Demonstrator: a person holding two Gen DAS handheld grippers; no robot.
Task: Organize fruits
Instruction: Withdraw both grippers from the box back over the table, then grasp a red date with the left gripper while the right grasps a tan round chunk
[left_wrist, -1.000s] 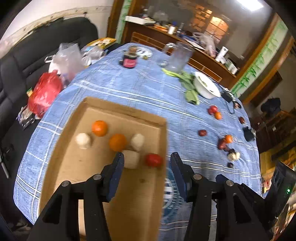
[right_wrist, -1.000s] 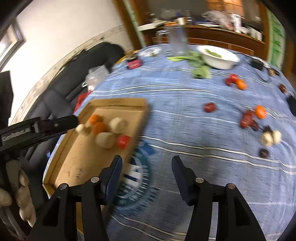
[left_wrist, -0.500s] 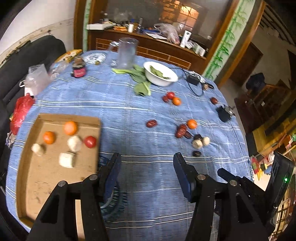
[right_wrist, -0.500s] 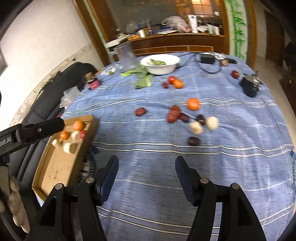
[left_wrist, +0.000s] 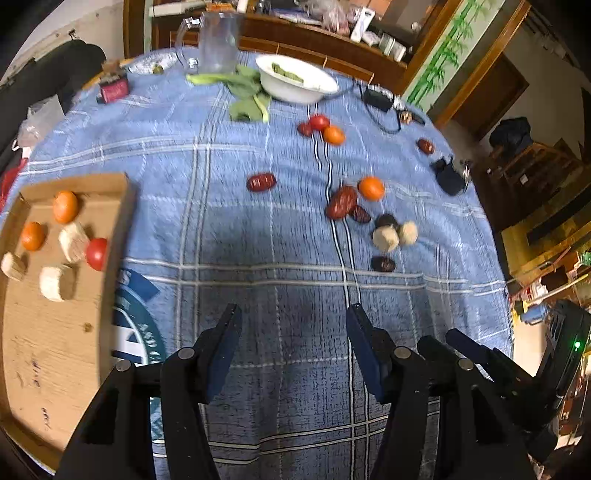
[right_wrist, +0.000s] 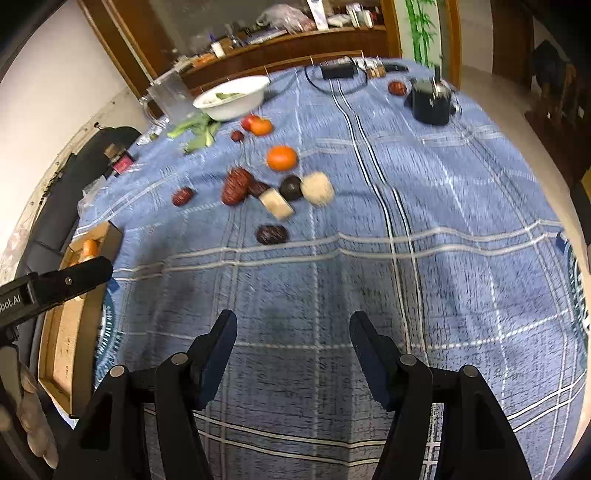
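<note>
A cardboard tray (left_wrist: 55, 350) at the table's left holds two oranges, a red tomato (left_wrist: 97, 253) and pale round pieces. Loose fruit lies further right on the blue cloth: an orange (left_wrist: 371, 188) (right_wrist: 282, 157), red dates (left_wrist: 341, 202) (right_wrist: 236, 185), pale pieces (left_wrist: 386, 238) (right_wrist: 317, 188) and a dark date (right_wrist: 272, 234). My left gripper (left_wrist: 293, 328) hangs open over bare cloth, nothing between its fingers. My right gripper (right_wrist: 293, 332) is open and empty too, short of the fruit cluster. The left gripper's body (right_wrist: 55, 284) shows at the right wrist view's left edge.
A white bowl (left_wrist: 295, 77) with greens, a clear jug (left_wrist: 218, 44), leafy greens (left_wrist: 243, 96), a red jar (left_wrist: 112, 90), a black charger with cable (left_wrist: 376, 99) and a black object (right_wrist: 430, 101) sit at the far side. A black sofa (left_wrist: 37, 85) lies left; a person's hand (right_wrist: 26, 413) grips the left handle.
Both grippers swung right, away from the cardboard tray toward the loose fruit, and dropped slightly. The tray slid to the left edge of both views. Both stayed open and empty.
</note>
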